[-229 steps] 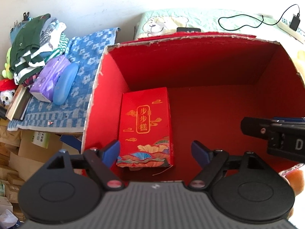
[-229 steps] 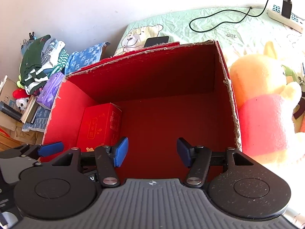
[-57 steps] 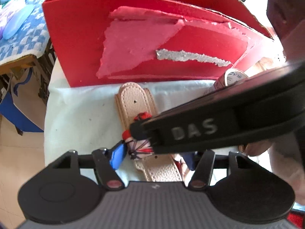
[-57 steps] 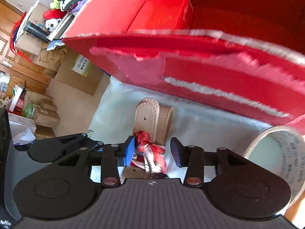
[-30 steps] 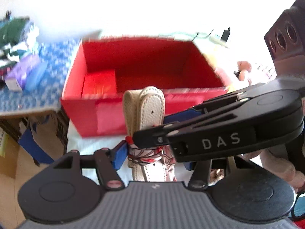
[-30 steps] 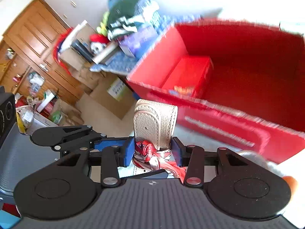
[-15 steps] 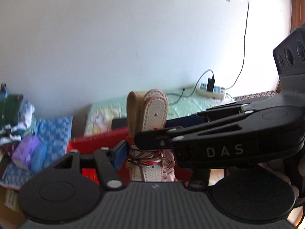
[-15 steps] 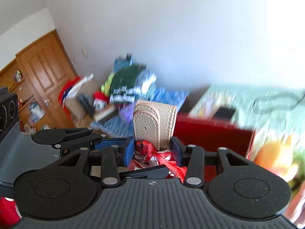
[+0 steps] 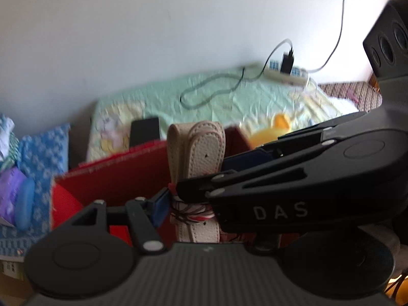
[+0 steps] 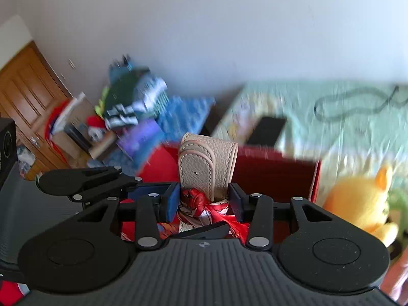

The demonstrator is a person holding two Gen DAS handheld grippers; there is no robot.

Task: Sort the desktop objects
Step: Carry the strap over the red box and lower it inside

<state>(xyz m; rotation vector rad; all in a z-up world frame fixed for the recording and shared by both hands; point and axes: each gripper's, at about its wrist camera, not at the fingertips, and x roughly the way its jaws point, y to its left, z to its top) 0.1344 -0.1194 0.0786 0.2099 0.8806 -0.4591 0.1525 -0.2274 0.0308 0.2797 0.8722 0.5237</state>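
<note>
A folded beige leather strap with a red patterned scarf tied round it stands upright between my two grippers. My left gripper is shut on it and my right gripper is shut on it too, both near the scarf knot. The right gripper's body crosses the left wrist view and hides the left gripper's right finger. The strap is held in the air in front of the open red box, which also shows in the right wrist view.
A yellow plush toy sits right of the box. A green bedsheet behind holds a black phone, a cable and a power strip. Folded clothes and a blue towel lie left.
Both grippers took hold of the strap lying in front of the box and lifted it. Over the last half second the view has dropped a little and the box shows more.
</note>
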